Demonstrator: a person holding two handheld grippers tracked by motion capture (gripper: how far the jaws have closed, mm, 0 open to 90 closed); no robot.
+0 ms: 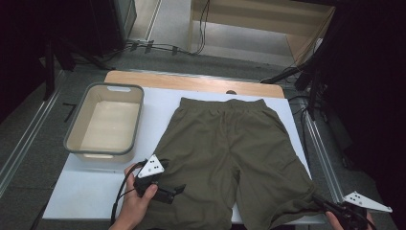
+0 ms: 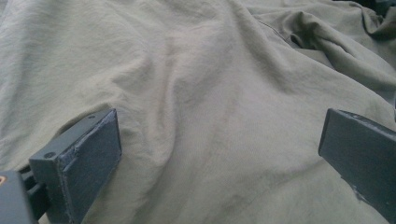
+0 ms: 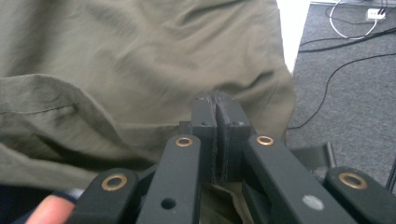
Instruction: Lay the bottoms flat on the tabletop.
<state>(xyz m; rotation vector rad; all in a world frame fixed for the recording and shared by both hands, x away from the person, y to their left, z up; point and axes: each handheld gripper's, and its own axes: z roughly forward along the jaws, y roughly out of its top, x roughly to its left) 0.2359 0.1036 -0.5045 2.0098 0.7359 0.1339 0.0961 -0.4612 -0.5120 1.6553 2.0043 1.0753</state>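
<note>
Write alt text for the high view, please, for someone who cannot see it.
Olive green shorts lie spread on a white table, waistband at the far side. The right gripper pinches a leg hem at the near right corner; the left gripper rests open on the other leg. An empty grey-rimmed tub sits at the left.

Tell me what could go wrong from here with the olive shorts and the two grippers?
1. The right gripper is shut on the hem of one leg of the olive shorts at the table's near right corner; a further pull could slip the thin fold out or drag the whole garment off the edge.
2. The left gripper, jaws wide open over the other leg, pins nothing, so the cloth may bunch towards the pull.
</note>
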